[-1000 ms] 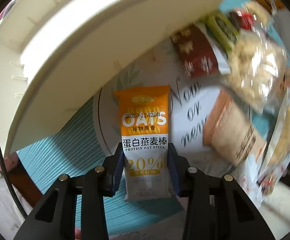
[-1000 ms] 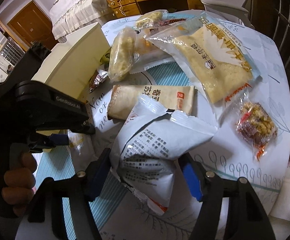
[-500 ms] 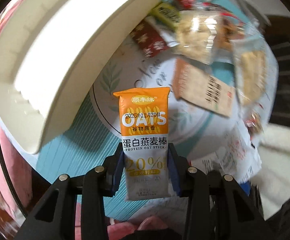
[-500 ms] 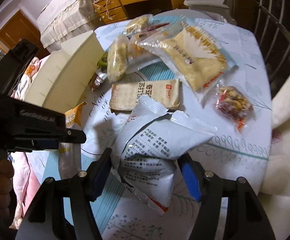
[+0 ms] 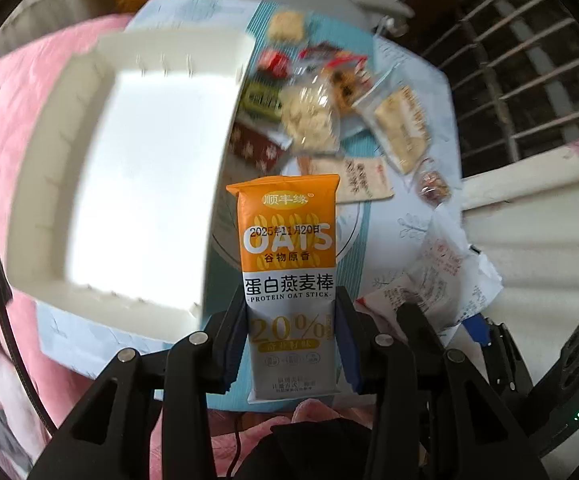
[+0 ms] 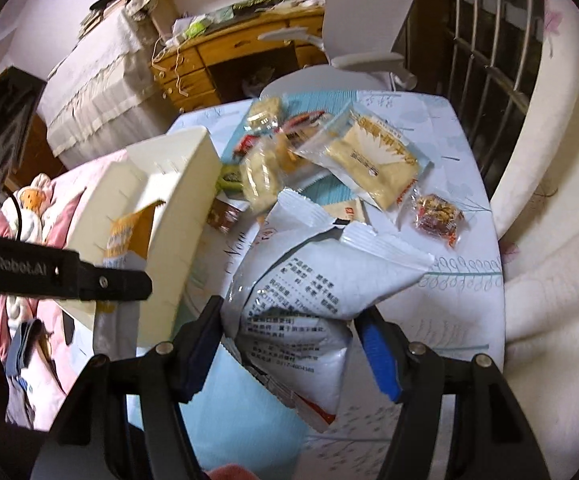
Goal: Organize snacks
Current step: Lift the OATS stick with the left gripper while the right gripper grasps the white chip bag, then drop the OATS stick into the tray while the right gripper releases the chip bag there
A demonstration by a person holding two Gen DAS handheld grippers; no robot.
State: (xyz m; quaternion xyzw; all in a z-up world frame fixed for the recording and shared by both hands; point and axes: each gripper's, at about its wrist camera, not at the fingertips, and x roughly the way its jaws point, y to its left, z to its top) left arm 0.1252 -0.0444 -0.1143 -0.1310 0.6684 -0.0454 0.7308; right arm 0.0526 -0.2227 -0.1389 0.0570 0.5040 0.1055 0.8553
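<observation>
Left gripper (image 5: 291, 344) clamps oat bar (image 5: 289, 264), "OATS", "PROTEIN OAT STICK", "20%", dated 2025. Right gripper (image 6: 289, 344) pinches white bag (image 6: 309, 304). White bin (image 5: 129, 176) at 10 o'clock; loose snacks (image 5: 313, 120) at 12 on table (image 6: 469, 320).

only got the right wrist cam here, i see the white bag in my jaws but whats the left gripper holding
Observer: The left gripper is shut on an orange and white oat stick packet, held upright by its lower half.
Operator: is the bin empty, i only see its outer wall
Observer: From the left wrist view the white bin shows a bare white floor, with nothing lying in the part I can see.
Operator: anything hidden behind my bag on the table
Observer: Yes, a flat beige packet with dark print lies on the tablecloth just beyond the oat stick packet, mostly covered in your view.
</observation>
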